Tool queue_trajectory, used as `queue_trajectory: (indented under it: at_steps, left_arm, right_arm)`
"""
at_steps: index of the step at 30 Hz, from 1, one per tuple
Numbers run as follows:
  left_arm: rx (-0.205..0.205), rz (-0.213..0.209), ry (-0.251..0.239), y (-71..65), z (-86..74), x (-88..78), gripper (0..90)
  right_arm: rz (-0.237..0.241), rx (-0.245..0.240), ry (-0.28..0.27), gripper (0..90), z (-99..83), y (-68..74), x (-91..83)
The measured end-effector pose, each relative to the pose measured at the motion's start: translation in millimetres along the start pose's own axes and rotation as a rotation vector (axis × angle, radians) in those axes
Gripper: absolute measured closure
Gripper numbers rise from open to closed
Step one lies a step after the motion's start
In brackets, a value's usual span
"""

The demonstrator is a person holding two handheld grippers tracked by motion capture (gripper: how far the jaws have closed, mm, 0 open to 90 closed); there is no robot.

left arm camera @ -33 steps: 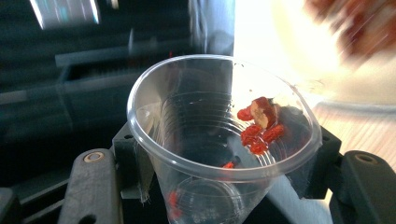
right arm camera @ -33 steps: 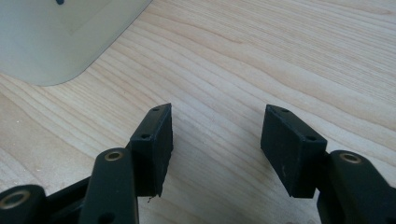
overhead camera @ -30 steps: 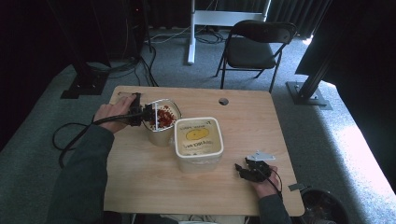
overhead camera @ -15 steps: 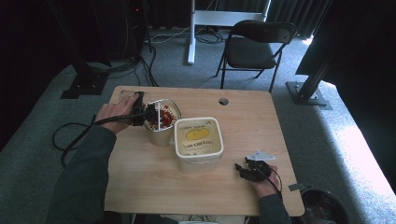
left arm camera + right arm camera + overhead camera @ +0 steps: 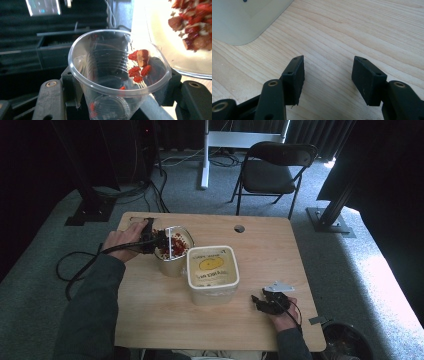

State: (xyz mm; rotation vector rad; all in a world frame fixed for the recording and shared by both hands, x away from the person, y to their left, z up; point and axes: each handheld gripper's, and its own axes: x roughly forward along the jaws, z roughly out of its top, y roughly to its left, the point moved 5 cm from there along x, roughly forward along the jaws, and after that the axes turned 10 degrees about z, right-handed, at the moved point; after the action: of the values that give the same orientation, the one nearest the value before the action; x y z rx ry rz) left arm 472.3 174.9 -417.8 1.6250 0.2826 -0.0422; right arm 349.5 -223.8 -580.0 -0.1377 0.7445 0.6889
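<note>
Status: almost nothing has changed over the last second. Both hands sit where they were and neither jaw opening has shifted.

Left gripper (image 5: 118, 86) is clamped partway closed on the clear ribbed plastic cup (image 5: 117, 75), pads on both sides of its wall. In the high view the left gripper (image 5: 159, 240) holds the clear cup (image 5: 170, 239) tipped on its side over the open pale round container (image 5: 170, 268), at the table's far left. That pale container (image 5: 160, 32) already has a heap of red dried fruit pieces (image 5: 192, 25) in it.

A handful of red pieces (image 5: 138, 65) are clinging to the cup's inner wall near the lip. The rest of the cup looks empty.

Right gripper (image 5: 328, 77) is open a moderate way with nothing between the pads, pointing at bare light wooden table (image 5: 362, 30). In the high view the right gripper (image 5: 257, 301) rests near the table's front right, well apart from the pour. The cream square tub with the yellow-labelled lid (image 5: 212, 270) stands just beside the open container, lid on.

My read: the pour is essentially done and the hold is waiting out stragglers. With no motion, the stuck pieces probably won't drop on their own. They likely need a steeper tilt or a tap. The cup wall is thin, so a tighter squeeze risks buckling it.
</note>
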Motion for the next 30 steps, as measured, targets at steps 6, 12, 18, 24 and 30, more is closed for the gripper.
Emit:
queue_trajectory:
  at_steps: [6, 12, 18, 24, 30]
  left_arm:
    - [-0.088, 0.009, 0.001, 2.9, -5.7, 1.0, 37.0]
    - [-0.244, -0.005, -0.045, 16.6, -6.6, -8.8, 36.3]
    - [-0.428, -0.049, -0.110, 32.1, -5.5, -19.0, 36.1]
    - [-0.603, -0.100, -0.191, 47.7, -4.0, -28.2, 36.1]
    - [-0.718, -0.161, -0.229, 53.1, -4.0, -29.4, 36.1]
  right_arm:
    - [0.001, -0.001, -0.001, 42.8, -0.1, 0.0, 0.0]
    - [0.002, 0.000, 0.000, 42.8, 0.0, -0.1, 0.1]
    - [0.000, 0.000, -0.001, 42.8, 0.0, -0.1, 0.1]
    - [0.001, -0.002, -0.001, 42.8, 0.0, -0.3, 0.1]
    - [0.001, -0.002, -0.002, 42.7, 0.1, -0.4, 0.2]
